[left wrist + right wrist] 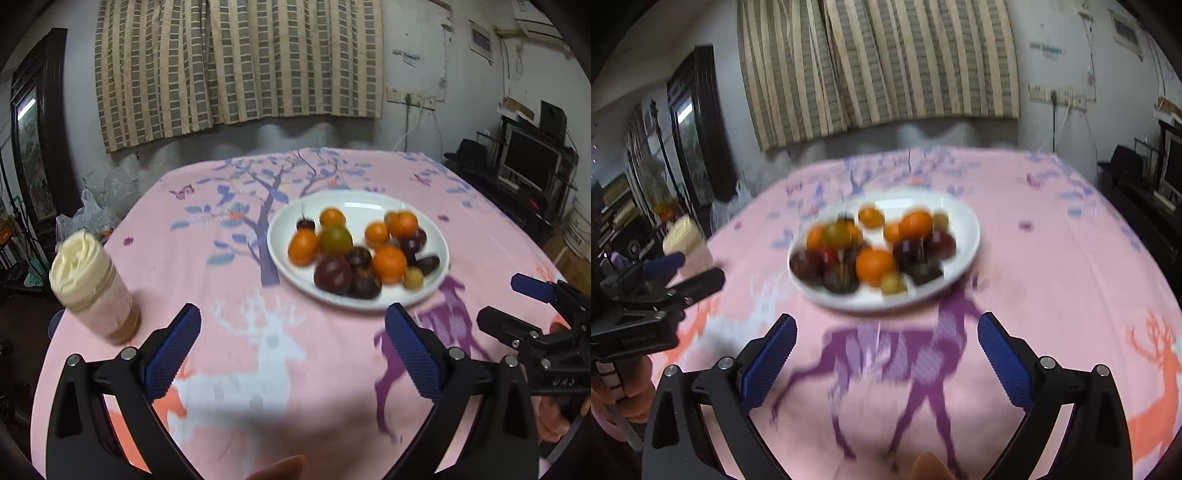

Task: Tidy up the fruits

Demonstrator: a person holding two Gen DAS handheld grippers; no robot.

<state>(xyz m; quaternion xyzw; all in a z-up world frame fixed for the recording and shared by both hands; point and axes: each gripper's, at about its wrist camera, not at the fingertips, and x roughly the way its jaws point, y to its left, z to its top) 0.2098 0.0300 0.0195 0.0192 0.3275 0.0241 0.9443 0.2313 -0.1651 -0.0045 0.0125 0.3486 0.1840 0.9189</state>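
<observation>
Tabletop (229, 295), covered in a pink cloth printed with deer and trees; near edge cut off by both views. White plate (284, 225) on the cloth, right of centre in the left wrist view, centre-left in the right wrist view (964, 221). Fruits (364, 251) heaped on the plate, touching one another: several orange ones, one greenish, several dark purple-red, one or two small yellowish; blur in both views makes an exact count and the kinds impossible to fix, and the right wrist view (875, 251) is the more smeared. One dark fruit at the far left of the heap shows a stem. Jar (94, 284), pale lid or top, pinkish body, standing at the left edge of the tabletop, well apart from the plate; contents cannot be made out; in the right wrist view (685, 243) it is partly hidden behind the other tool. Left tongs (293, 347), released, blue pads spread wide, nothing between them, held above the cloth near of the plate. Right tongs (886, 350), likewise released and spread, nothing between them, over the purple deer print near of the plate; seen from the left wrist view (517, 302) at the right edge, partly cut off. Hands on the handles only partly visible. Striped curtain (236, 62) on the far wall; room edges dark and distorted.
</observation>
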